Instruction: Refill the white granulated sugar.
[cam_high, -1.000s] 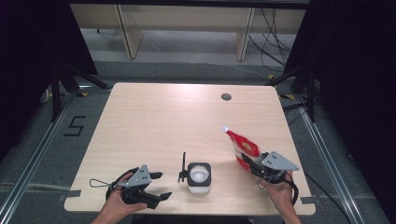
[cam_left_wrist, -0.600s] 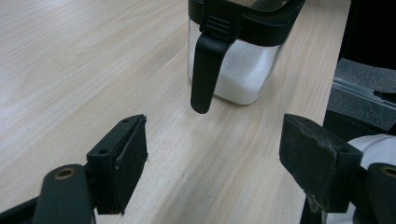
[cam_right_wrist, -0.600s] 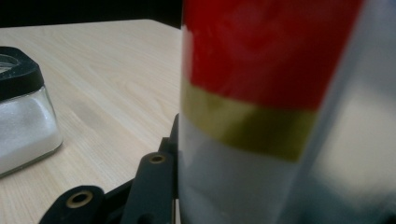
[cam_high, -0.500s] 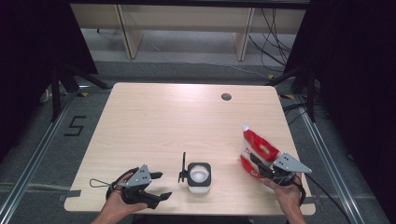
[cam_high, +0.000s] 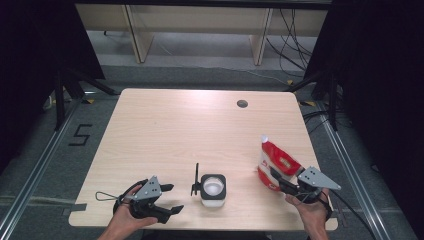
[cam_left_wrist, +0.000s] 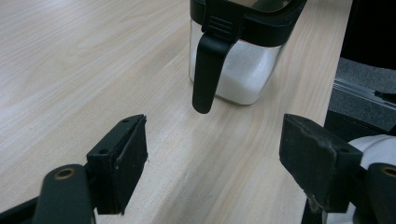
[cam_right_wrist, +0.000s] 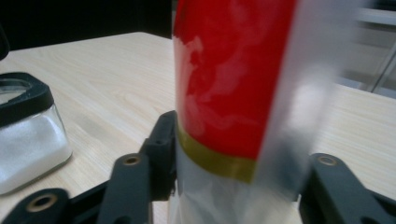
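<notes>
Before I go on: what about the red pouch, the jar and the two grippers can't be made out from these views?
- Red pouch: right gripper view cuts off its top and blurs its right edge; print unreadable in the high view, too small.
- Right gripper: jaws just opened with the pouch between; the pouch hides the right pad, so contact is unclear.
- Jar: left gripper view crops its lid.
- Left gripper: open, empty.

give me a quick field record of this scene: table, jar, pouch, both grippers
table: light wood top, round dark hole near far edge
jar: clear square jar with black rim and open lid, white powder inside, near front edge
pouch: red and white pouch, upright on the table at right
left gripper: left gripper wide open, nothing between jaws, pointing at the jar
right gripper: right gripper at the pouch's base, jaws have just been opening, pouch between them
</notes>
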